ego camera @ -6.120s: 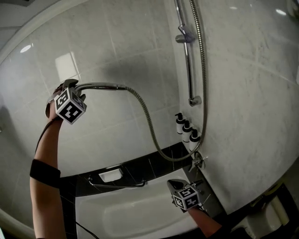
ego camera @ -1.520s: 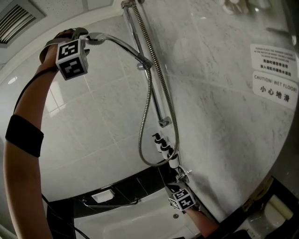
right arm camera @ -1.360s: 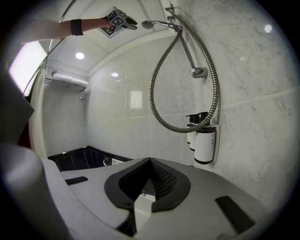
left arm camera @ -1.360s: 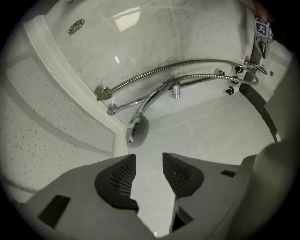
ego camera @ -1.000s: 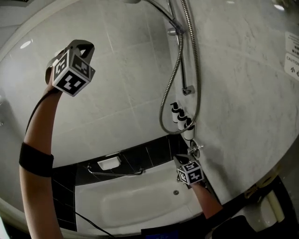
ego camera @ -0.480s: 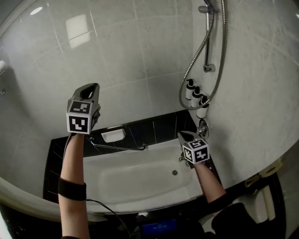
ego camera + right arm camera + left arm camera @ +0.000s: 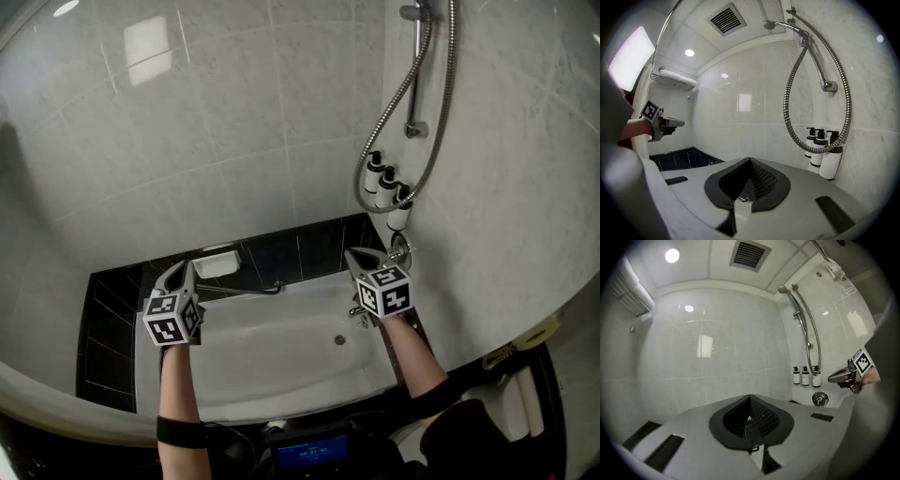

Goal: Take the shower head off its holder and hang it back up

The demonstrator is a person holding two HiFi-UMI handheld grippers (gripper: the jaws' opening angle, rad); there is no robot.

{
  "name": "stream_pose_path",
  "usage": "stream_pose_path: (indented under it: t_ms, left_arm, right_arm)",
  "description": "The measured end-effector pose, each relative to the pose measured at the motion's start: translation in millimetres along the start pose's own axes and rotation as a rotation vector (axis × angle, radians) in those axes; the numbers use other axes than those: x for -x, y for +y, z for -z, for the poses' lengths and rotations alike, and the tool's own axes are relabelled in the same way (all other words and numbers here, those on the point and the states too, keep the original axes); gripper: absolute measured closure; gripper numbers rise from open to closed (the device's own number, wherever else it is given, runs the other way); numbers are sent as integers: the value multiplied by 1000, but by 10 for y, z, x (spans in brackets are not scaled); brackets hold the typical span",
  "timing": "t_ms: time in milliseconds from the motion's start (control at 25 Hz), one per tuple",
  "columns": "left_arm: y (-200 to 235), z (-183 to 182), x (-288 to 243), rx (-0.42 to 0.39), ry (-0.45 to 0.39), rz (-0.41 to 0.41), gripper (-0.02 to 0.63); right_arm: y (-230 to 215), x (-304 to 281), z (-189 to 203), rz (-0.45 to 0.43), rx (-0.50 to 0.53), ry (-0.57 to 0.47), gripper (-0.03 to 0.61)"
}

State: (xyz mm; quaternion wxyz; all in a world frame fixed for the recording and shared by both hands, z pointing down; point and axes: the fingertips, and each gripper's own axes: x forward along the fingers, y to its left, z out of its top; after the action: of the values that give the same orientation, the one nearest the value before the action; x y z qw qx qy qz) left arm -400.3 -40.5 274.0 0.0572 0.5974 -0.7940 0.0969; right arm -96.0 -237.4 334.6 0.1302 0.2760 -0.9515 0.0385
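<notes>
Both the left claw (image 7: pixel 179 273) and right claw (image 7: pixel 355 256) are pressed together, empty, over the bathtub (image 7: pixel 246 367); the shower head (image 7: pixel 770 24) hangs in its holder (image 7: pixel 802 33) high above the bathtub.

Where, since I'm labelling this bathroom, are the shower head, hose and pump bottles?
shower head (image 7: pixel 783 25), right gripper view, its handle
hose (image 7: pixel 785 115), right gripper view, loop's left side
pump bottles (image 7: pixel 818 158), right gripper view, middle bottle's body

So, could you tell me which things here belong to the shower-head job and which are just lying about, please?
Job:
- chrome shower head, hung up
- its chrome holder
- ribbed metal hose

Lying about:
- three white pump bottles
- white bathtub
- chrome grab bar
- round chrome tap knob
</notes>
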Motion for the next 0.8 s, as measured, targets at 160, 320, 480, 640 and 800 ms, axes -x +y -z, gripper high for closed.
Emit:
stream_pose_path:
  t_ms: [160,320,480,640,800]
  left_arm:
    - [33,314,111,44,16,-22,614]
    - [-9,347,191,24,21,-29,614]
    - [-7,364,237,50,12,-28,614]
    - [25,405,252,53,17,-33,614]
    - [-21,397,229,41,15,-26,614]
  right_arm:
    - [1,-10,-46,2,8,-6,560]
    - [22,-2,-76,0,11,-8,560]
    - [63,-1,-60,-5,14,-5,560]
    - [78,17,-67,-3,21,-6,560]
    - [58,34,-108,1,32,-15,560]
